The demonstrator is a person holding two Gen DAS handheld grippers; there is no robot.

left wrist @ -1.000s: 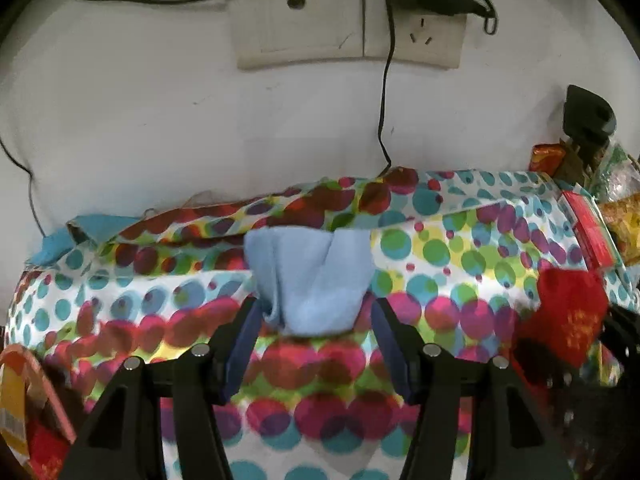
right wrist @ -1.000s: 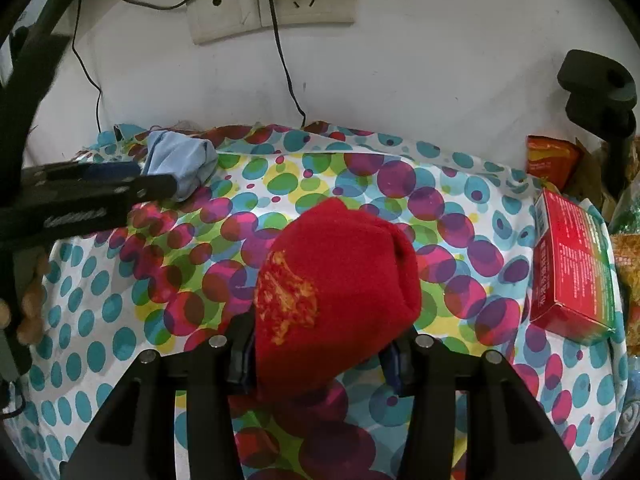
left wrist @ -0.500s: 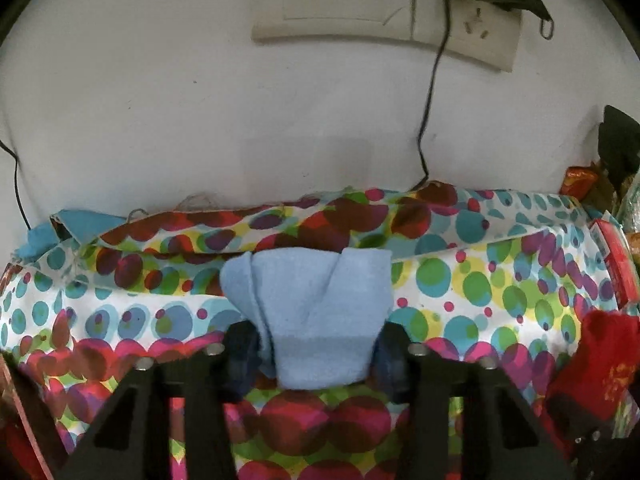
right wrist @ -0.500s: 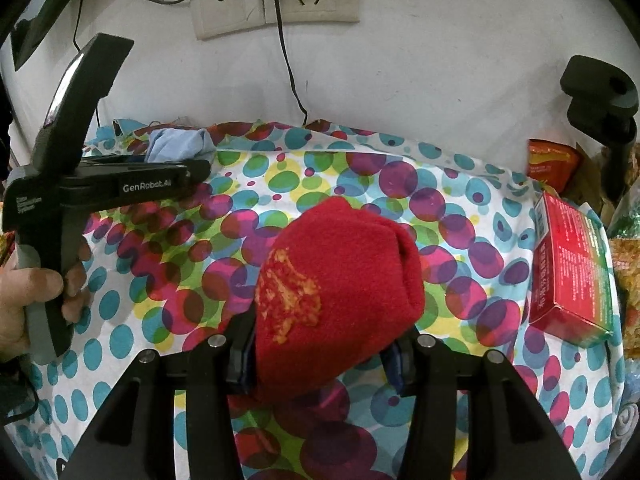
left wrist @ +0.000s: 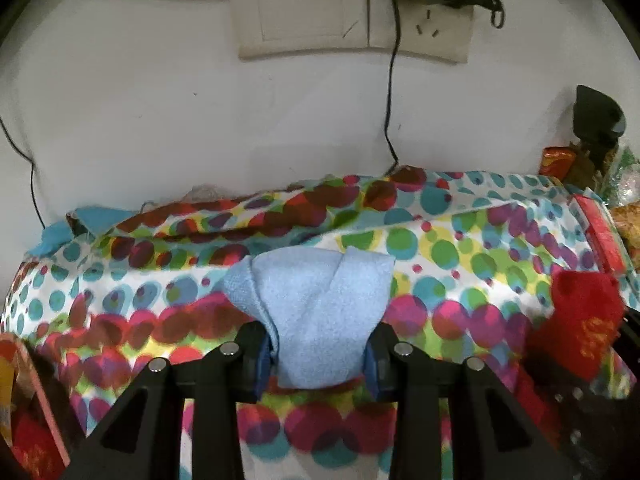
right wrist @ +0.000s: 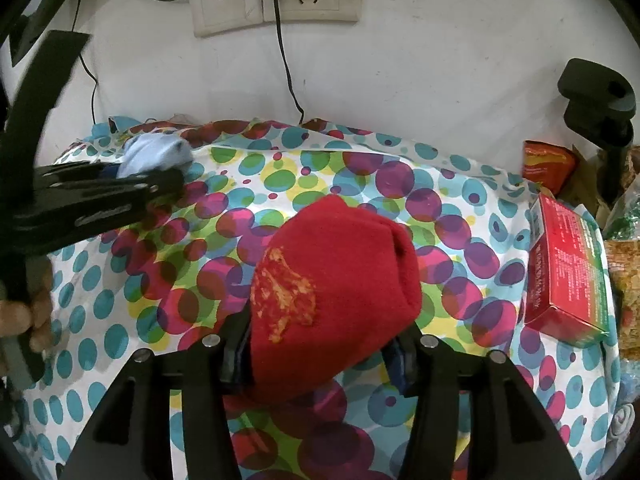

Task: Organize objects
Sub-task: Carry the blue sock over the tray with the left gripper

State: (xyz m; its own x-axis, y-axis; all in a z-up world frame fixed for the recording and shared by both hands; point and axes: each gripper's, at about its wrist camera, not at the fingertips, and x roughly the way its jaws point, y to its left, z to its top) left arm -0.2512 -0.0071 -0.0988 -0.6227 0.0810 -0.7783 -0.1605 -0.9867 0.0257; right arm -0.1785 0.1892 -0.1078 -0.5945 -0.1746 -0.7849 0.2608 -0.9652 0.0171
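A folded light blue sock (left wrist: 320, 312) lies on the spotted tablecloth (left wrist: 440, 248) near the wall. My left gripper (left wrist: 318, 354) has its jaws closing on it, and both blue pads press into its near end and pinch it narrow. From the right wrist view the same blue sock (right wrist: 154, 152) shows at the far left, behind the left gripper's black body. My right gripper (right wrist: 320, 352) is shut on a bunched red sock (right wrist: 336, 280) with a gold print, held over the tablecloth (right wrist: 280, 184). The red sock (left wrist: 580, 320) also shows at the right edge of the left wrist view.
A red carton (right wrist: 564, 272) lies at the right, with snack packets (right wrist: 546, 166) and a black clamp (right wrist: 596, 100) behind it. Wall sockets (right wrist: 276, 0) with hanging cables sit above the table's back edge. A person's hand (right wrist: 36, 312) grips the left tool's handle.
The left jaws have closed in from either side of the blue sock until they squeeze it. The right gripper and the red sock have kept still.
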